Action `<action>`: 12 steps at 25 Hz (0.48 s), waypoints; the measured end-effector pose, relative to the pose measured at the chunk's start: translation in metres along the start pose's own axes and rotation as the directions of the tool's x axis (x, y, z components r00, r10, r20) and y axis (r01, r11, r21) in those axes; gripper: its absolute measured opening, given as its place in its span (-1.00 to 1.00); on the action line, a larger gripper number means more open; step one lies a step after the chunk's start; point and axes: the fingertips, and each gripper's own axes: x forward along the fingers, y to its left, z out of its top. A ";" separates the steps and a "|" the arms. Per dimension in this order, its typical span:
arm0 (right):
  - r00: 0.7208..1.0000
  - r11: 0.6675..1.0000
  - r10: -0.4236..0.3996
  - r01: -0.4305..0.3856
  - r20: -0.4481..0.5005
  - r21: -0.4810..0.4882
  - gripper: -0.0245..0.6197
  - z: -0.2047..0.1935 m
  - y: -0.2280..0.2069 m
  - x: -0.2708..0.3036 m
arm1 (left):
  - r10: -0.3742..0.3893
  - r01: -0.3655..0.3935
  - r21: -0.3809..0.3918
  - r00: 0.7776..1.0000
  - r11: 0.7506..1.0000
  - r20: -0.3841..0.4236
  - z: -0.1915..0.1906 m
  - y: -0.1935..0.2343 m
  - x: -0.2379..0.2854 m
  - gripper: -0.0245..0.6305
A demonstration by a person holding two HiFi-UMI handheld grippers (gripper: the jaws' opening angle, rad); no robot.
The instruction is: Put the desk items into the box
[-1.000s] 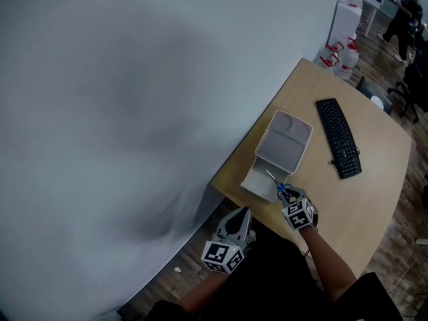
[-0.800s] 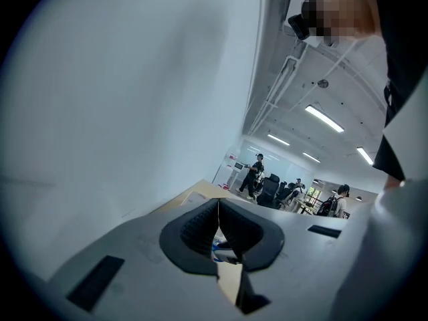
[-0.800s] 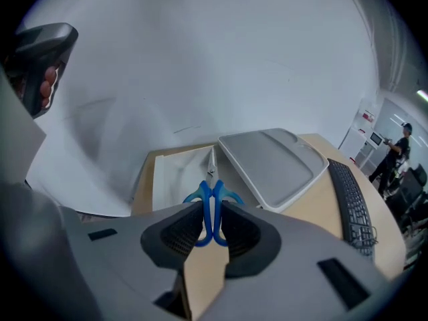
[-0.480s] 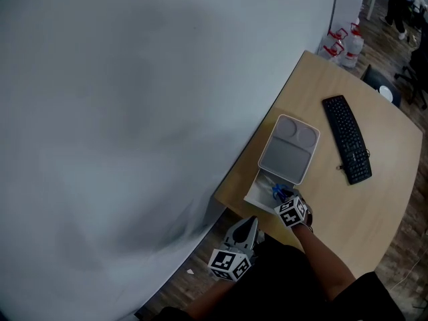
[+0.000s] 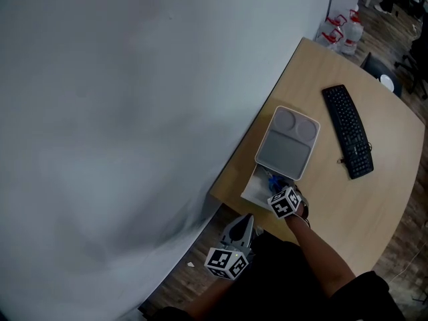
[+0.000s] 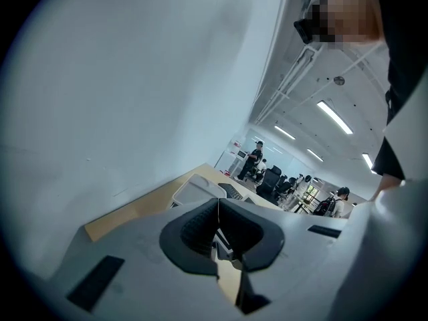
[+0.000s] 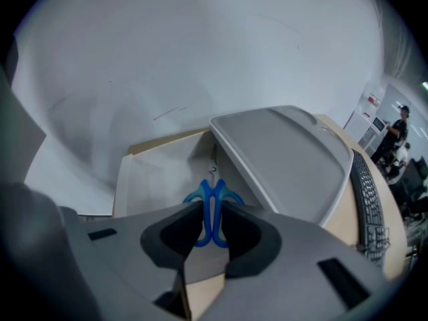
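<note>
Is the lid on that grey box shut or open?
Open. The lid sits askew, leaving the near end of the box uncovered; the right gripper holds blue scissors at that gap.

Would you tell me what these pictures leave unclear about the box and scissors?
Most of the box interior: under the lid, head and right gripper views.
Blade tips of the scissors: right gripper view, in shadow at the lid's edge.
The scissors, head view: tiny, partly behind the right gripper.
Whether they touch the box floor: no view shows it.
</note>
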 end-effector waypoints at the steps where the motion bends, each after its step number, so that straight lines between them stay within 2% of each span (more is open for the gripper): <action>1: 1.000 1.000 -0.001 0.001 -0.006 -0.004 -0.48 0.000 0.000 0.001 | -0.005 0.005 0.001 1.000 1.000 0.002 0.000 -0.002 0.001 -0.88; 12: 1.000 1.000 -0.010 0.010 0.011 -0.013 -0.42 0.000 0.000 0.002 | -0.016 0.016 0.011 1.000 1.000 0.023 0.001 -0.008 -0.005 -0.88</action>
